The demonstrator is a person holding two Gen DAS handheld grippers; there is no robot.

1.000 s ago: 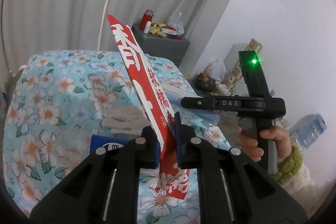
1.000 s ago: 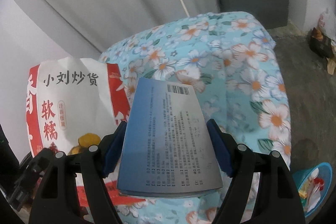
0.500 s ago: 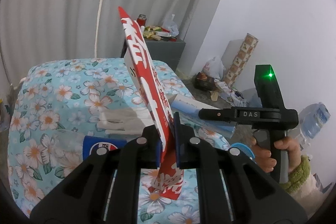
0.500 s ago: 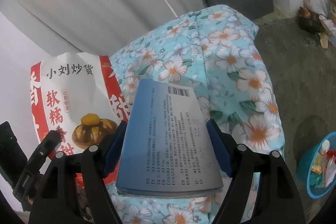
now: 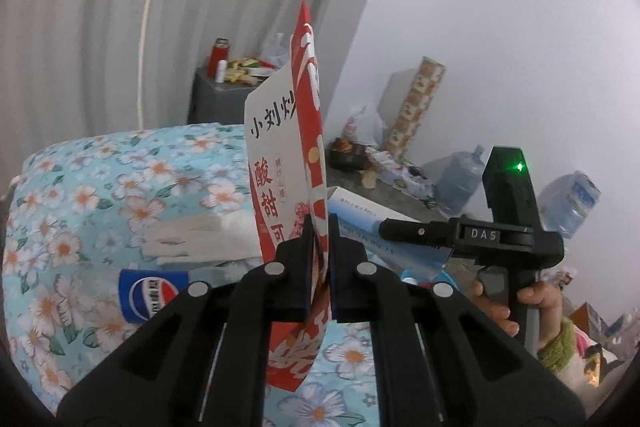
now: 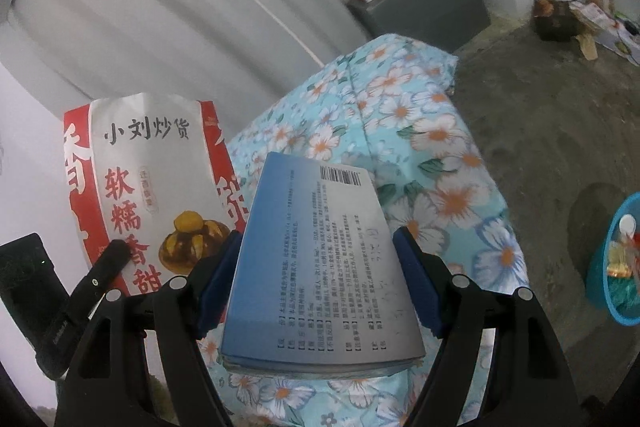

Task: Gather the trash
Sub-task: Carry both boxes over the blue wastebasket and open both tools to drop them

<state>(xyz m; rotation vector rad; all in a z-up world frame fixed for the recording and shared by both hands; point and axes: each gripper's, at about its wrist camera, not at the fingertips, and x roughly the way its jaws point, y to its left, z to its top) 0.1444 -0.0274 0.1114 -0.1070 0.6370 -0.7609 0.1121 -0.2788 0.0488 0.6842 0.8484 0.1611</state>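
A red and white snack bag [image 5: 280, 155] stands upright between the pads of my left gripper [image 5: 320, 227], whose jaws are closing on its thin edge. The right wrist view shows the bag's printed face [image 6: 152, 187] at the left, with the left gripper [image 6: 80, 287] under it. My right gripper [image 6: 320, 247] stands wide, shut on a flat blue and grey box [image 6: 320, 267] with a barcode. In the left wrist view that box [image 5: 360, 215] pokes out beside the right gripper's finger [image 5: 404, 229], which a hand [image 5: 496, 311] holds.
Below is a table with a floral blue cloth [image 5: 80, 195] bearing a Pepsi-labelled bottle [image 5: 152, 293] and a white glove [image 5: 192, 239]. A blue basin of trash [image 6: 620, 267] sits on the concrete floor at the right. A grey cabinet [image 6: 432, 7] and water jugs [image 5: 460, 179] stand behind.
Both grippers moved sideways off the table with their loads. The bag has turned, showing more of its white face in the left view. The blue basin has come further into the right view.
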